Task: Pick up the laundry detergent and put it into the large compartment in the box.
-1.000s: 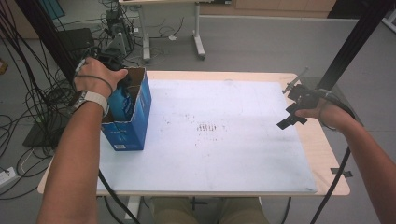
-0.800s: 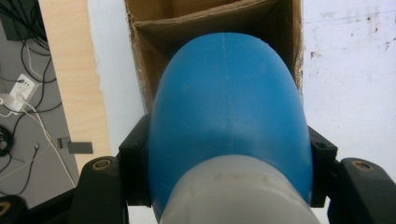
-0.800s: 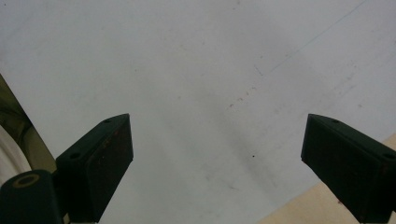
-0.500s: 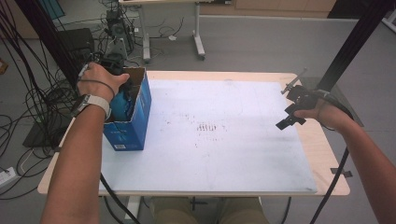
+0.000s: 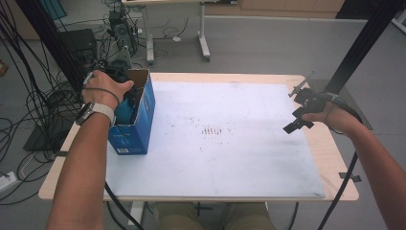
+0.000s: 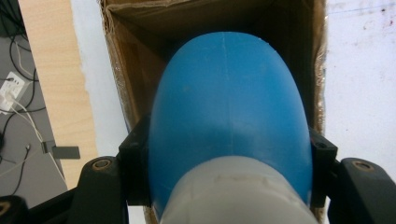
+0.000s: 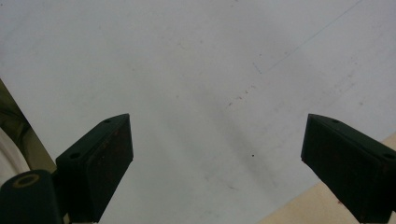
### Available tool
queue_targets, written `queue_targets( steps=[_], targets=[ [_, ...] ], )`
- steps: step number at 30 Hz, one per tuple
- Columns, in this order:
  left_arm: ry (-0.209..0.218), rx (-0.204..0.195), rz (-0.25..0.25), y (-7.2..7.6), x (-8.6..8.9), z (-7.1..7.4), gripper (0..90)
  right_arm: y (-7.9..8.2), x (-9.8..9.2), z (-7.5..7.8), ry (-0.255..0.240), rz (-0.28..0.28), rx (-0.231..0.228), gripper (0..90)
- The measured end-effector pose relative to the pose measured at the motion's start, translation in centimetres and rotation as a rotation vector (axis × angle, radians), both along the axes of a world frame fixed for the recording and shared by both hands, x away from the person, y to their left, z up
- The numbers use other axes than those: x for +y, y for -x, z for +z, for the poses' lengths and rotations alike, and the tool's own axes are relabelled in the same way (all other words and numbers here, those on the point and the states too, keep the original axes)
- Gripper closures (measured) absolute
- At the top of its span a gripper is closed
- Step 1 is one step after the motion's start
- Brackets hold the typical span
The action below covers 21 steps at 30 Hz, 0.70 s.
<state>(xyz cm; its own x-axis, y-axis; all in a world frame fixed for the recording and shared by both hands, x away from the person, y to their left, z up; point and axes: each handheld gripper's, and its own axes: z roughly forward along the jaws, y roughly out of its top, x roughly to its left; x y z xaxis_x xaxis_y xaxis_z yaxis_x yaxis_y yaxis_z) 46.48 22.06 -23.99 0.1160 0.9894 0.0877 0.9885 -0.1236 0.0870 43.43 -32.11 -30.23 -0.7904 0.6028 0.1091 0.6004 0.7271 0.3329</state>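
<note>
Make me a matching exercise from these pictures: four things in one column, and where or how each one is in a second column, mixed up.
Things:
1. blue bottle
2. cardboard box
3. right gripper
4. left gripper

States:
A. jaws open, nothing between them, above the white mat
B. stands open-topped at the mat's left edge
C. clamped on the bottle
D. held at the mouth of the box

Pairs: 1-D, 2-B, 3-A, 4-C

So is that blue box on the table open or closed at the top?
Open. The blue box stands with its top flaps up, and the left tongs hold a blue bottle inside its brown cardboard mouth.
</note>
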Motion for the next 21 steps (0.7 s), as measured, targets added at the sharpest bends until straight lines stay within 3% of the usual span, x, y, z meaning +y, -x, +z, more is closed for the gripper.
queue_targets(
  steps=[21],
  targets=[
    [0.004, 0.023, -0.010, -0.1, -0.1, -1.8, 37.8, 0.1, -0.2, -0.3, 0.003, -0.009, 0.008, 9.1]
  ],
)
